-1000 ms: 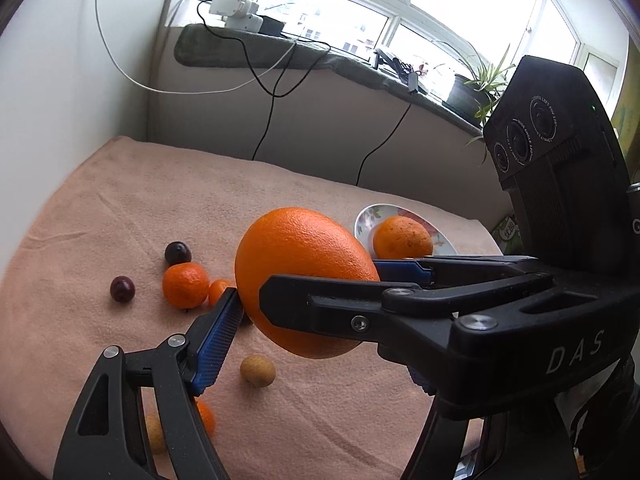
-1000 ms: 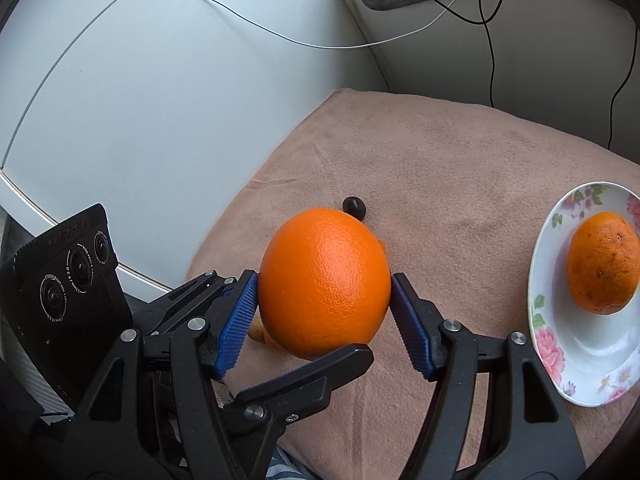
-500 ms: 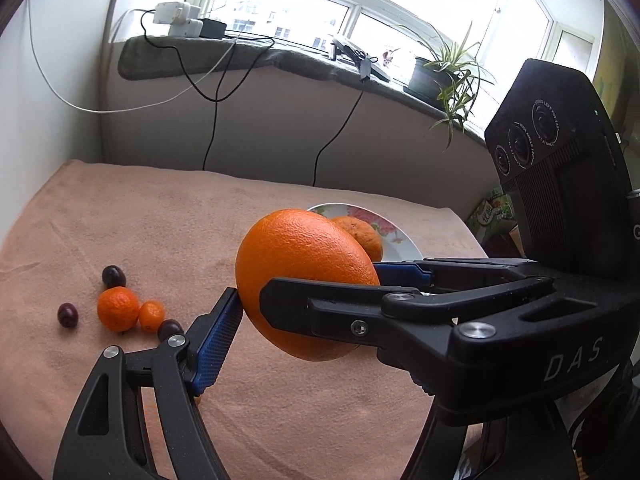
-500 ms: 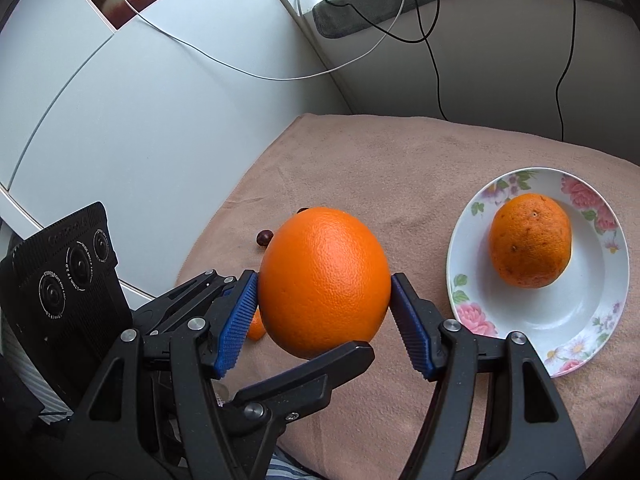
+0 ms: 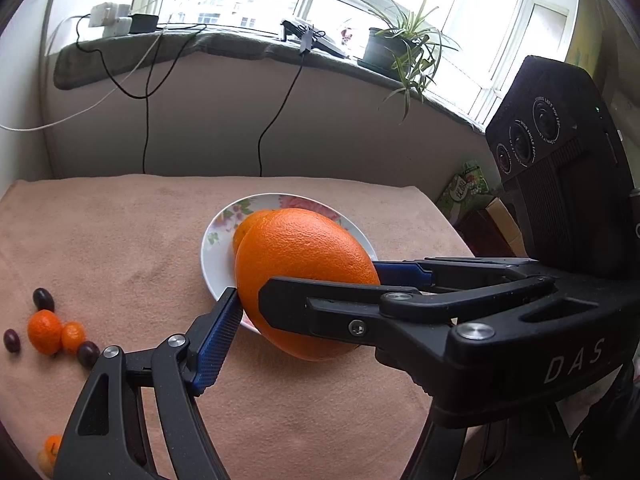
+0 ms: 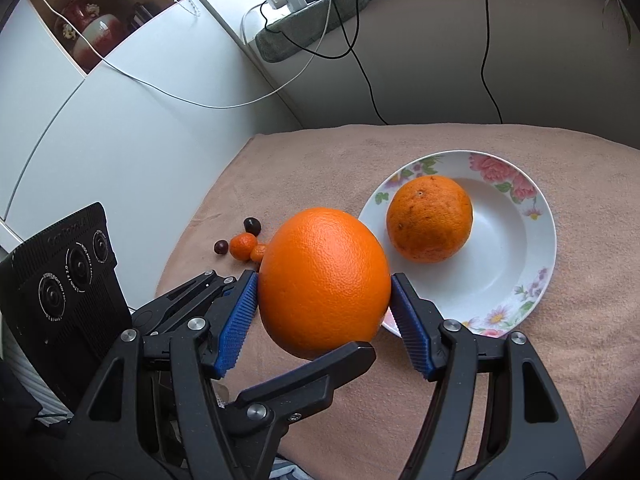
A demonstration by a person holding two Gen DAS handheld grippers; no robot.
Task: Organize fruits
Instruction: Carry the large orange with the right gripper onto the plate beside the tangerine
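a pink cloth [image 6: 320, 160] covers the desk, wall to the left and a window sill behind. the right claw [image 6: 324, 280] is pinching the big orange [image 6: 324, 288], one blue pad pressed to each side of it, holding it off the cloth over the near rim of the plate. the left claw [image 5: 320, 296] comes in from the side; its one visible pad [image 5: 216, 340] sits at the orange's edge, the other finger is hidden behind the right claw, so i cannot tell whether it grips or stands spread. the flowered white plate [image 6: 500, 280] lies on the cloth, and a second, duller orange [image 6: 430, 218] rests in it toward its left side. well apart to the left is a small cluster on the cloth: a mandarin [image 5: 44, 330] touching a smaller orange fruit [image 5: 73, 336], with three dark round fruits [image 5: 43, 299] close around them. another small orange fruit [image 5: 52, 444] shows at the near left edge of the left view.
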